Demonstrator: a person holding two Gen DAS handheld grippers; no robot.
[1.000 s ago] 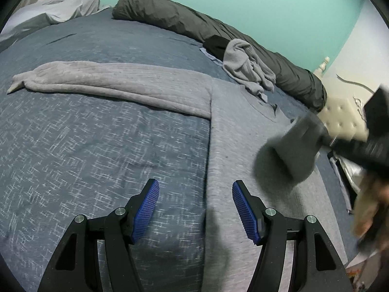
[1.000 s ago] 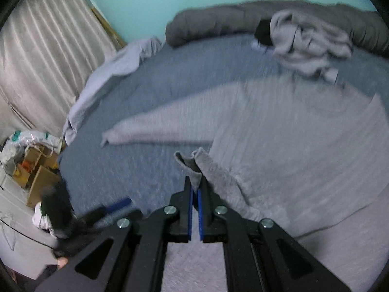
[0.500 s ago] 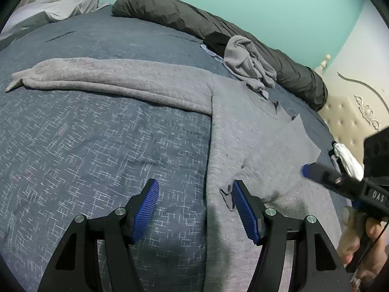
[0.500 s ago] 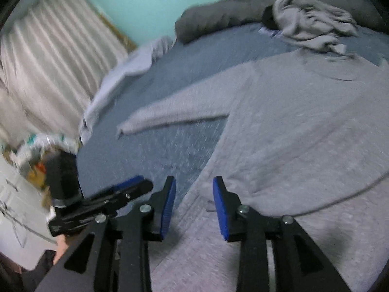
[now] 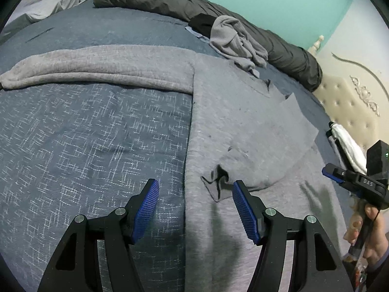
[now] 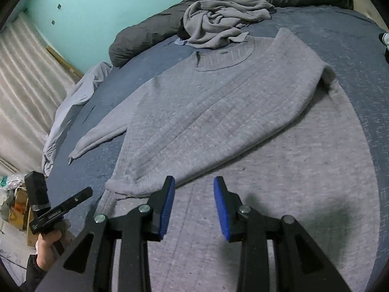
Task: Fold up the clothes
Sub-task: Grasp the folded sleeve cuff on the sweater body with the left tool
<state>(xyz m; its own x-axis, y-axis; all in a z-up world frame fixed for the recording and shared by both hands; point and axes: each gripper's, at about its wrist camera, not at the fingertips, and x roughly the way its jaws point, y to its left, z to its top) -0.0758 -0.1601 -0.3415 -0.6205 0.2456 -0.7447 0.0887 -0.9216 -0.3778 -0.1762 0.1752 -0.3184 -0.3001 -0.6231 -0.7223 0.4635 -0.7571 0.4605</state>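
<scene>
sweater: the grey sweater (image 6: pixel 243 126) lay flat on the blue bedspread (image 5: pixel 85 133), collar toward the far side, so basically set up as a folding surface

right sleeve: already folded across the chest, its cuff (image 5: pixel 216 182) ending up near the sweater's left edge, looked like it was laid there on purpose to make the body a neat rectangle

left sleeve: the left sleeve (image 5: pixel 97 65) was stretched straight out over the bedspread, not folded in yet, so I'd guess that was next

right gripper: right gripper (image 6: pixel 194 204) hovered over the lower body of the sweater, jaws apart with nothing between them, pads clear of the cloth

left gripper: left gripper (image 5: pixel 194 209) hung wide open over the sweater's left edge, empty, just short of that cuff, probably lining up for the outstretched sleeve

other stuff: a crumpled grey garment (image 6: pixel 223 19) sat by the collar against the dark rolled duvet (image 5: pixel 194 7), kept out of the way I guess
</scene>
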